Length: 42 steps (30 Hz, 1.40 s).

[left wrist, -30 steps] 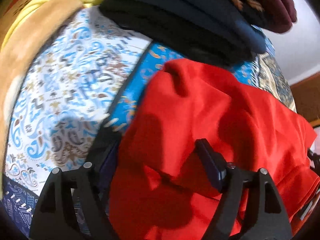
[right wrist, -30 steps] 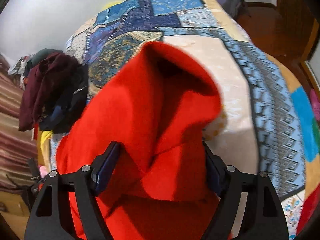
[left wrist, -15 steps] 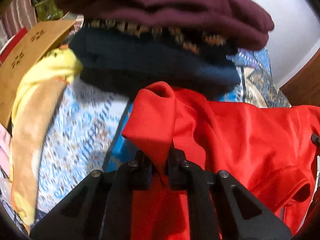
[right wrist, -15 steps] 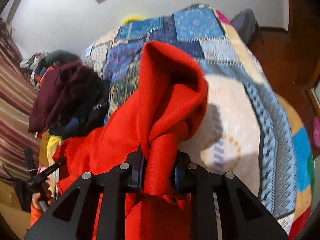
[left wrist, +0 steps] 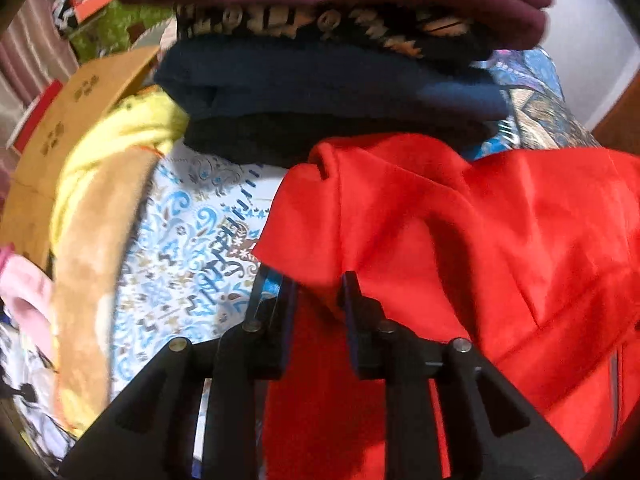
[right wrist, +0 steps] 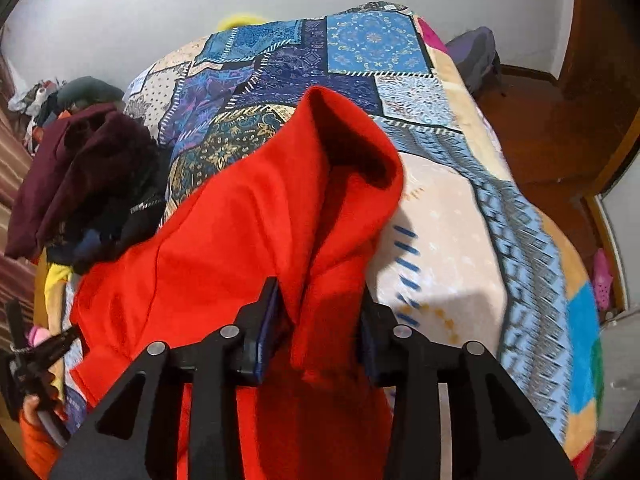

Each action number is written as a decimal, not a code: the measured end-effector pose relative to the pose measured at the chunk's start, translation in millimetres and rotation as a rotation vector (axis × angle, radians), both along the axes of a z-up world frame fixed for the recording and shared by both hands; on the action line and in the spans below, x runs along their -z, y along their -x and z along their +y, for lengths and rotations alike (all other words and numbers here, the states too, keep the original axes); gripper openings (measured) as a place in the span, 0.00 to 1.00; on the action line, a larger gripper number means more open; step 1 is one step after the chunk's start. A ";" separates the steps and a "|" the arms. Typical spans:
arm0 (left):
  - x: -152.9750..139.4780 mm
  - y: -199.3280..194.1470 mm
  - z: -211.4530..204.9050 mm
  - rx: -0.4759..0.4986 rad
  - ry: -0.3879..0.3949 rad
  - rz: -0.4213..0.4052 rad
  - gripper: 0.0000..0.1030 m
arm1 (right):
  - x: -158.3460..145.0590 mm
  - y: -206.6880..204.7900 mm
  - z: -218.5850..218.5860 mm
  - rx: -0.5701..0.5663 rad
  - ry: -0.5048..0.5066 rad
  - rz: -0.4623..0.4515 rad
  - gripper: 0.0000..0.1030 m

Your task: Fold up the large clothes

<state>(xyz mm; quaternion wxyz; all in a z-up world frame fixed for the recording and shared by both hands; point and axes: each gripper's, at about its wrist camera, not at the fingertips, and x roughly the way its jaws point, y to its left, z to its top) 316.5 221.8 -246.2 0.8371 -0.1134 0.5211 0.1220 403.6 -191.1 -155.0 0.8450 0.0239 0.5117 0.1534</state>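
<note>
Fleece, soft and limp, sags: red garment (left wrist: 460,240) lies on the bed (right wrist: 440,264), its bunched edges clamped in left tongs (left wrist: 318,300) and right tongs (right wrist: 320,312), both grips having just eased wider.

A: Bed cover? Patchwork bedspread (right wrist: 372,44), blue and cream panels
B: Noted. Left side: stack of dark folded clothes (left wrist: 328,80), maroon piece on top; yellow blanket (left wrist: 116,148) beside a cardboard box (left wrist: 80,92)
</note>
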 end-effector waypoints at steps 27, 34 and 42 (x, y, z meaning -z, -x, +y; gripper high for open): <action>-21.4 43.7 -118.2 0.317 0.087 -0.019 0.46 | -1.0 112.9 82.6 -0.363 0.101 -0.066 0.44; -26.7 31.3 -109.9 0.279 0.120 -0.111 0.07 | 3.4 106.1 74.9 -0.318 0.069 -0.079 0.38; -60.2 54.5 -126.2 0.360 0.074 -0.203 0.02 | -25.0 125.6 66.5 -0.328 0.026 -0.145 0.08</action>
